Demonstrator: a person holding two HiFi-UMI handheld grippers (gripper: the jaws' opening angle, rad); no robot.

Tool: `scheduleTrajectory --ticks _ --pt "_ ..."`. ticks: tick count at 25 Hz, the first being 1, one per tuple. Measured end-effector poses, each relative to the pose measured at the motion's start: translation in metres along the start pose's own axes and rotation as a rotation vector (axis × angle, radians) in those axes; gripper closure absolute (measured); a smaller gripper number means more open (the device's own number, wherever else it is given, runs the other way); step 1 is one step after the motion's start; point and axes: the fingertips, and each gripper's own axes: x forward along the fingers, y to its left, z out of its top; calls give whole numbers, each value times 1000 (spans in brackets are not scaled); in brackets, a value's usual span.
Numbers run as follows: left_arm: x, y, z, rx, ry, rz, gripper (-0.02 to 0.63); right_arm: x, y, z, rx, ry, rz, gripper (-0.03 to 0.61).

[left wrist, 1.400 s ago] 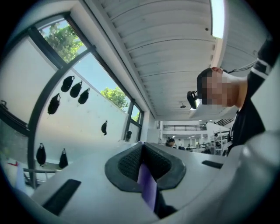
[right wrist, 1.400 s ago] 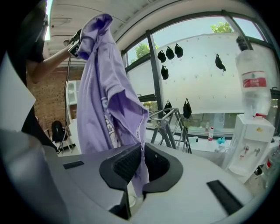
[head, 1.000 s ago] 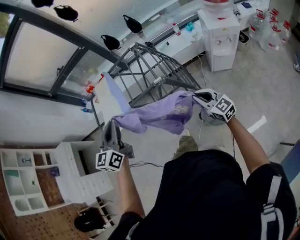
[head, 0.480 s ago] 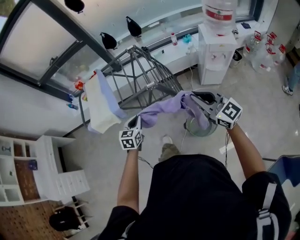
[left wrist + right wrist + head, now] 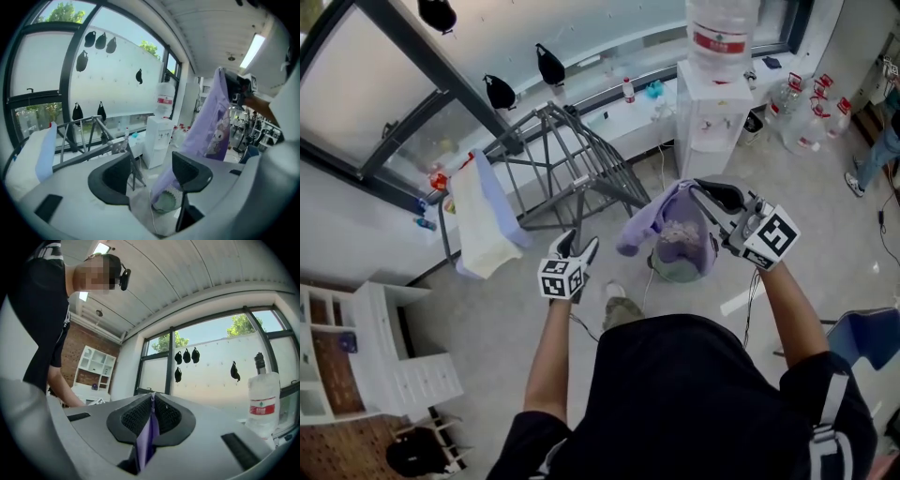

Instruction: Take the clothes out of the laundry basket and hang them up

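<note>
A purple garment [image 5: 659, 217] hangs from my right gripper [image 5: 705, 191], which is shut on its top edge. In the right gripper view the purple cloth [image 5: 148, 434] is pinched between the closed pads. Under it on the floor stands the round laundry basket [image 5: 659, 267] with pale clothes inside. My left gripper [image 5: 579, 246] is left of the garment, apart from it. Its jaws have just been opening and nothing is between them. Through the left gripper [image 5: 150, 176] I see the garment [image 5: 211, 124] and the basket [image 5: 164, 202]. A grey drying rack [image 5: 572, 164] stands behind, with a white cloth [image 5: 476, 223] draped on it.
A water dispenser [image 5: 712, 89] with a bottle on top stands by the window wall, with spare water bottles [image 5: 806, 117] to its right. A white shelf unit [image 5: 389, 361] is at the left. A blue seat [image 5: 874, 337] is at the right edge.
My left gripper has let go of the purple garment, opened and moved off to the left of it. The garment, earlier stretched between both grippers, now hangs from the right gripper alone.
</note>
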Motion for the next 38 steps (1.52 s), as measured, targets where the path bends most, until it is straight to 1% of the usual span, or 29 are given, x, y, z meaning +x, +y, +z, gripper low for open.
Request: scheduleTrajectory --ticks 2,5,6,7,9,10,11,13,16,17,20,23,25,26,29,31,33,35,38 --pt "-3 -36 23 24 -80 -84 357 -2 4 5 -14 4 0 561" --pt "-3 -113 53 118 -187 -239 359 -3 13 9 -33 4 7 561" --pt "-1 -138 59 159 -207 -283 359 -4 17 10 -41 6 10 561" --pt "3 -160 64 217 -217 -315 358 -5 19 9 -43 8 11 561" --pt "15 -195 72 355 -216 -345 359 -10 23 9 -45 14 10 561" --pt "21 -206 76 392 -216 -350 359 -13 25 10 -50 17 11 561" --pt "26 -212 81 395 -221 -354 359 -16 29 12 -55 17 15 561" --pt "32 -216 90 369 -239 -370 359 -24 35 17 -55 10 16 561" --pt "35 -229 94 402 -251 -424 362 -42 33 20 -48 18 -16 561" --pt "35 -234 94 407 -250 -447 373 -49 31 20 -44 25 -32 561" --pt "26 -247 86 396 -247 -496 442 -70 28 22 -29 18 -61 561" --pt "21 -260 80 393 -232 -518 565 -90 27 18 -10 19 -82 561" --pt "18 -263 76 393 -217 -521 569 -98 24 13 5 19 -106 561" --pt "15 -262 74 376 -212 -526 569 -101 23 9 13 24 -121 561" --pt "2 -251 71 284 -206 -549 571 -112 18 -2 14 63 -157 561" --pt "-4 -242 72 264 -202 -550 579 -117 15 -8 2 91 -175 561" --pt "-11 -232 80 254 -216 -531 586 -119 15 -11 -1 98 -198 561" --pt "-22 -219 97 244 -254 -500 588 -118 16 -13 4 104 -218 561" --pt "-41 -201 127 257 -316 -449 588 -106 14 -6 -19 124 -231 561"
